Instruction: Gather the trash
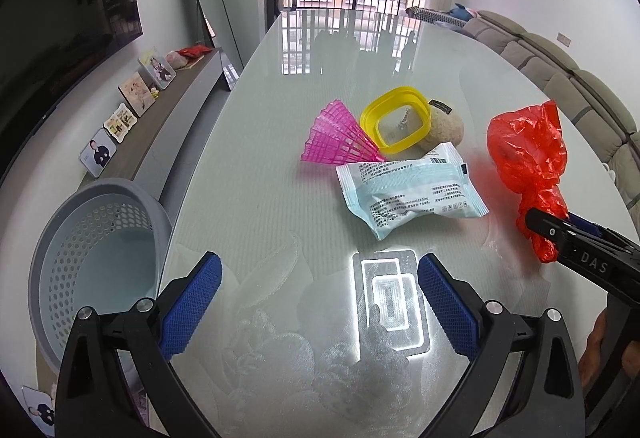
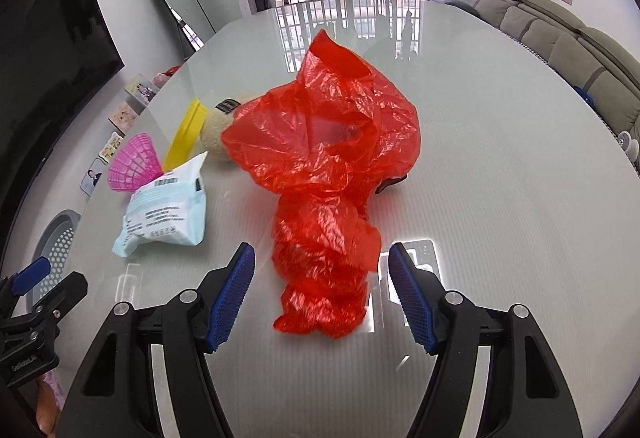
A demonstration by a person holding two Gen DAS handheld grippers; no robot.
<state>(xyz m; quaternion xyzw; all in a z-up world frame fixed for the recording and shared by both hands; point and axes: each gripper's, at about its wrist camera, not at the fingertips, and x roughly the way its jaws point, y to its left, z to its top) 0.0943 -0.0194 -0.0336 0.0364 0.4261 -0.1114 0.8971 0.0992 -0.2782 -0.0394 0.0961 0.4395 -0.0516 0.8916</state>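
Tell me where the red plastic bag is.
The red plastic bag lies on the glass table, its near end between the right tool's open fingers.

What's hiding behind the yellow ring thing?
Behind the yellow ring sits a beige plush toy with a dark label. The ring covers part of it, so its whole shape cannot be seen.

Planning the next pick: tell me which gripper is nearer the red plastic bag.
Right. The right gripper straddles the red plastic bag's near end, open; the left gripper hangs over bare table, off to the bag's side.
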